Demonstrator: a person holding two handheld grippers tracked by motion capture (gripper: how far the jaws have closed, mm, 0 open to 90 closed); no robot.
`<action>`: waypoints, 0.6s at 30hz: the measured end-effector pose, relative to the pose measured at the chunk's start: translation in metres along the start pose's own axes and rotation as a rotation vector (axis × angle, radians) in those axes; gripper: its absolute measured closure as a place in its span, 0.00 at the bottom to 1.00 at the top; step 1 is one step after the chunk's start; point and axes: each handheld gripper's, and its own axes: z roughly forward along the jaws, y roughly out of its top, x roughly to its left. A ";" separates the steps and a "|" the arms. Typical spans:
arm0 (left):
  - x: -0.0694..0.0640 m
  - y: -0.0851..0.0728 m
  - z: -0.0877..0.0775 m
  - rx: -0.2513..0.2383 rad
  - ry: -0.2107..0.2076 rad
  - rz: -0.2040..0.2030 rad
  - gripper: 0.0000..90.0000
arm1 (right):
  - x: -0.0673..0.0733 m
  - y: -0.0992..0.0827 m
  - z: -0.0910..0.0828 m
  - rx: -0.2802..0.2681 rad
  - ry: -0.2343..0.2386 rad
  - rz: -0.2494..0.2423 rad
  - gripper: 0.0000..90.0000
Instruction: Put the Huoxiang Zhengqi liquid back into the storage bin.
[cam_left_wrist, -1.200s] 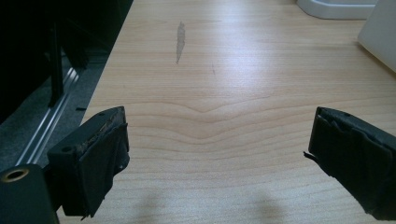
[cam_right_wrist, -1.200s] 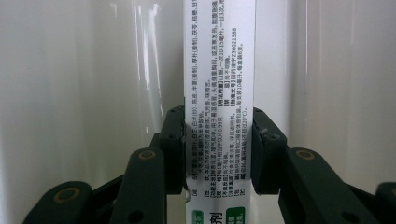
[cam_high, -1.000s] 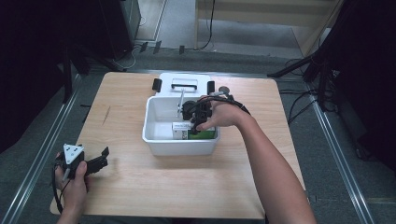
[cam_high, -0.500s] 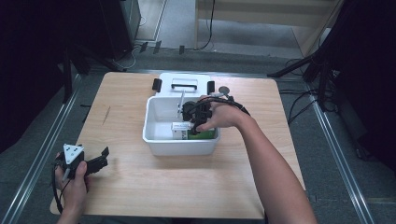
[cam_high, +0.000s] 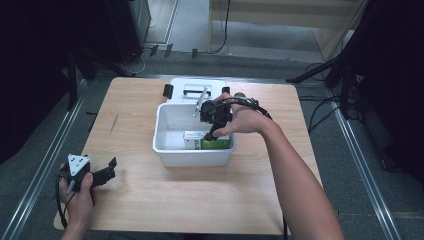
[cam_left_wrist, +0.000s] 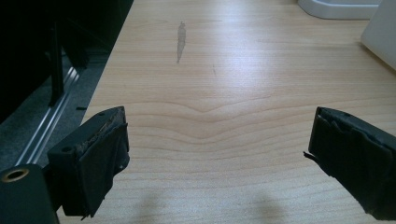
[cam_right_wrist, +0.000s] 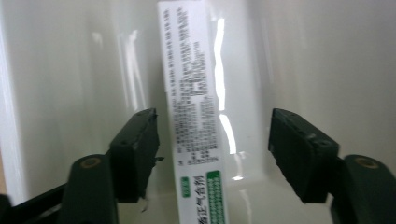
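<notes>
A white plastic bin (cam_high: 165, 145) stands in the middle of the wooden table. Inside it lies a white and green box (cam_high: 196, 141) with small printed text. My right gripper (cam_high: 212, 131) reaches down into the bin, held from the right. In the right gripper view its jaws stand open on either side of the box (cam_right_wrist: 194, 116), with a gap on both sides and the gripper (cam_right_wrist: 215, 149) not touching it. My left gripper (cam_high: 109, 169) rests low over the table's front left corner, open with nothing in it (cam_left_wrist: 215, 154).
A white lid (cam_high: 190, 89) with a handle lies flat just behind the bin. The bin's corner (cam_left_wrist: 380, 37) shows at the upper right of the left gripper view. A metal rail (cam_high: 45, 165) runs along the table's left edge. Cables lie on the floor at the right.
My right gripper has shifted slightly within the bin, still over the box. The left gripper has stayed where it was.
</notes>
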 end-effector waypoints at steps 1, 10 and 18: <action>0.000 0.000 0.000 0.000 0.000 0.000 0.06 | -0.001 -0.001 -0.003 -0.022 -0.009 0.007 0.31; 0.000 0.000 0.000 0.000 0.000 0.000 0.06 | -0.005 -0.013 -0.037 -0.264 -0.070 0.110 0.13; 0.000 0.000 0.000 0.000 0.002 0.002 0.06 | -0.012 -0.050 -0.067 -0.487 -0.167 0.250 0.00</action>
